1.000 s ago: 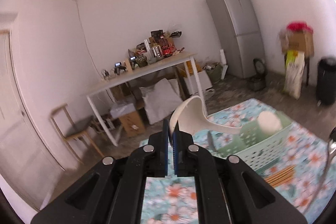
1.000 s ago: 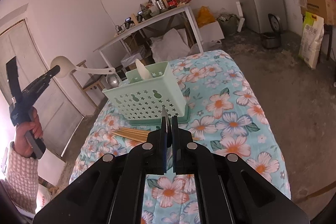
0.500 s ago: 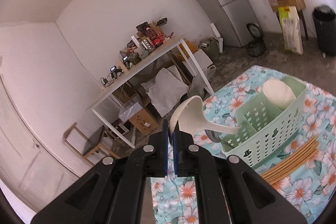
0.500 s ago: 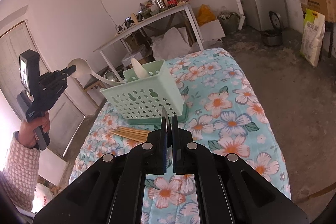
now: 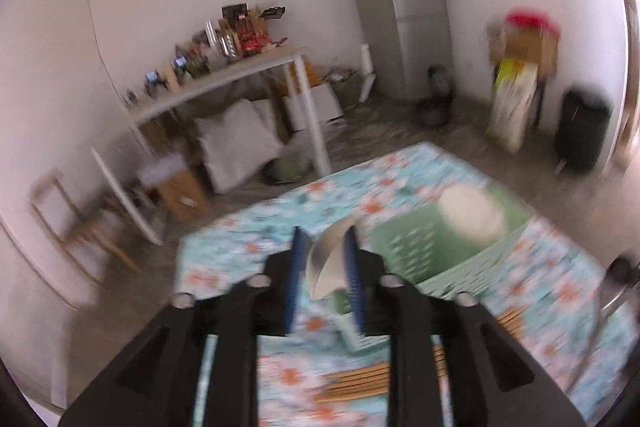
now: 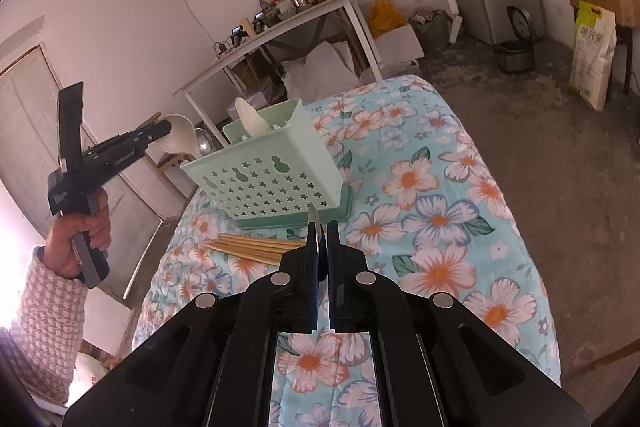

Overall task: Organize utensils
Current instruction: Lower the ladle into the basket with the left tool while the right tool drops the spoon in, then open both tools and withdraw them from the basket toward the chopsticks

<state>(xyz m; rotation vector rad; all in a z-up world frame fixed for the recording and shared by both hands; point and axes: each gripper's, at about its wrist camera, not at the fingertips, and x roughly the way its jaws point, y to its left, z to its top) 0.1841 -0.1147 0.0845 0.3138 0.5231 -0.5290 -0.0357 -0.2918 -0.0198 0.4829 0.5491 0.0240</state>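
Note:
A mint-green perforated basket (image 6: pixel 280 179) (image 5: pixel 460 267) stands on the floral-cloth table (image 6: pixel 440 207), and a white spoon (image 6: pixel 250 119) (image 5: pixel 472 211) stands upright inside it. My left gripper (image 5: pixel 324 239) (image 6: pixel 162 127) hovers at the basket's left end. Its jaws are opening, and the bowl of a white ladle (image 5: pixel 328 263) (image 6: pixel 180 139) sits loosely between them. The ladle's handle runs down behind the basket wall. My right gripper (image 6: pixel 322 227) is shut on a thin metal utensil (image 6: pixel 315 227) just in front of the basket. Wooden chopsticks (image 6: pixel 256 247) (image 5: pixel 360 383) lie on the cloth.
A hand (image 6: pixel 80 235) in a checked sleeve holds the left gripper off the table's left edge. Across the room are a cluttered white table (image 6: pixel 280 27), a fridge (image 5: pixel 400 7), a rice cooker (image 6: pixel 514 55), a sack (image 6: pixel 592 67) and a black bin (image 5: pixel 584 135).
My left gripper has come down toward the basket's left end with the white ladle, and its jaws have parted from shut. The right gripper has stayed put.

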